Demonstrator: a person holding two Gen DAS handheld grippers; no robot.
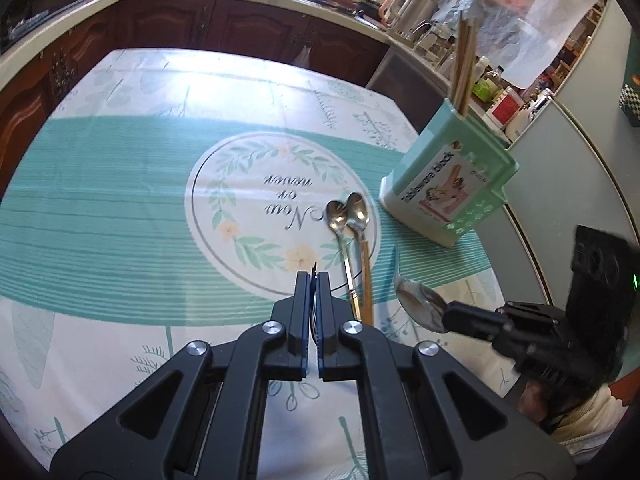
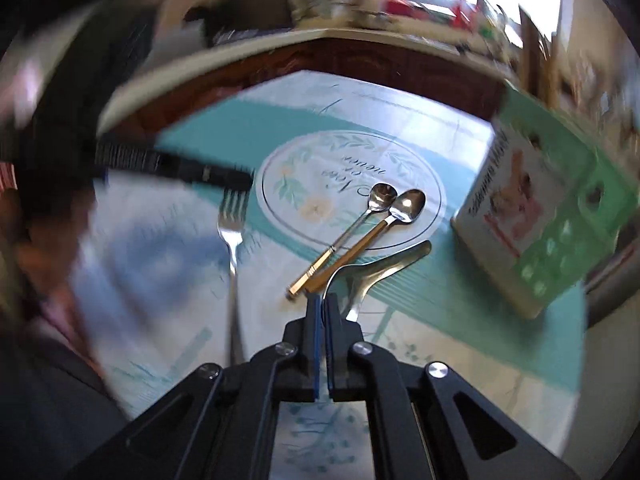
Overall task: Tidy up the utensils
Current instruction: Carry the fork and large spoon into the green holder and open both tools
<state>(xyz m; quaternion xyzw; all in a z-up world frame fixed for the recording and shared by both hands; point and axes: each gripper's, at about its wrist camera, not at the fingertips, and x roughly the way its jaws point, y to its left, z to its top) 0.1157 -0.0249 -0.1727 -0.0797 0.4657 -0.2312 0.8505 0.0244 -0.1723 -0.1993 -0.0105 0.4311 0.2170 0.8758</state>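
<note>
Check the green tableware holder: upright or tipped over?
Upright: the holder stands on its base on the tablecloth, with chopsticks sticking up out of its top.

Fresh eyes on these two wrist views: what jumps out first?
The mint-green tableware block with chopsticks standing in it, near the table's right edge. Then two gold-handled spoons lying side by side on the tablecloth's round floral print. The right gripper is shut on a large spoon, and a fork hangs from the shut left gripper.
</note>
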